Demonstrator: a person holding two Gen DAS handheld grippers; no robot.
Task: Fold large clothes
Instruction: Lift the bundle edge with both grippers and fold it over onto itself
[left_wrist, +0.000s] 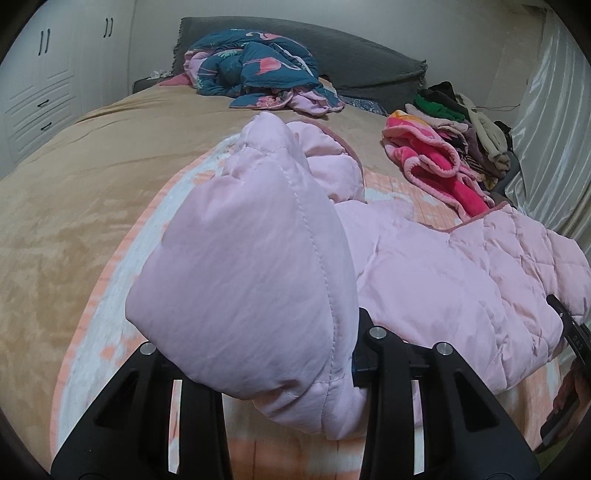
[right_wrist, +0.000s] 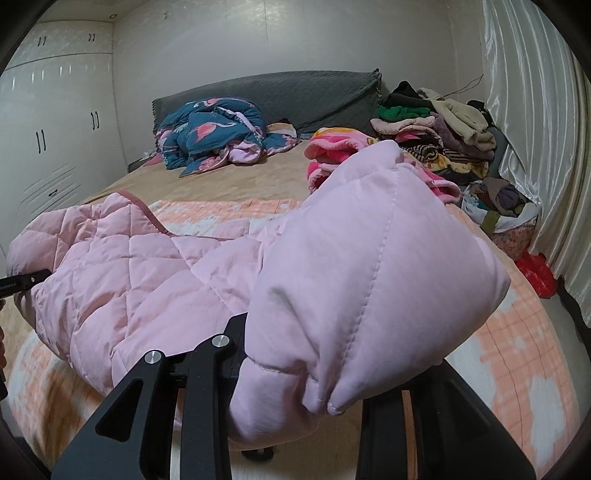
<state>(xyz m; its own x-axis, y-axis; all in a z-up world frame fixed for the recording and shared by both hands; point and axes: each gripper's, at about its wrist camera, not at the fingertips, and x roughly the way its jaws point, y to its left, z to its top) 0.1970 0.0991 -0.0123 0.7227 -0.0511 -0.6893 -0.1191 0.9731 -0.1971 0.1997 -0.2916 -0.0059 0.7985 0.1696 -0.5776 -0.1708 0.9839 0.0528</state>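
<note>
2 grippers clamped on pink quilted jacket (left_wrist: 424, 273): left gripper (left_wrist: 295, 373), right gripper (right_wrist: 295, 373), each pinching a puffed end above the bed (left_wrist: 74, 192). 0 folds finished; folding barely begun.

free: tan bedspread (left_wrist: 92, 192) left | blocked: clothes pile (right_wrist: 436, 136) right, crumpled quilt (left_wrist: 255, 70) at headboard
</note>
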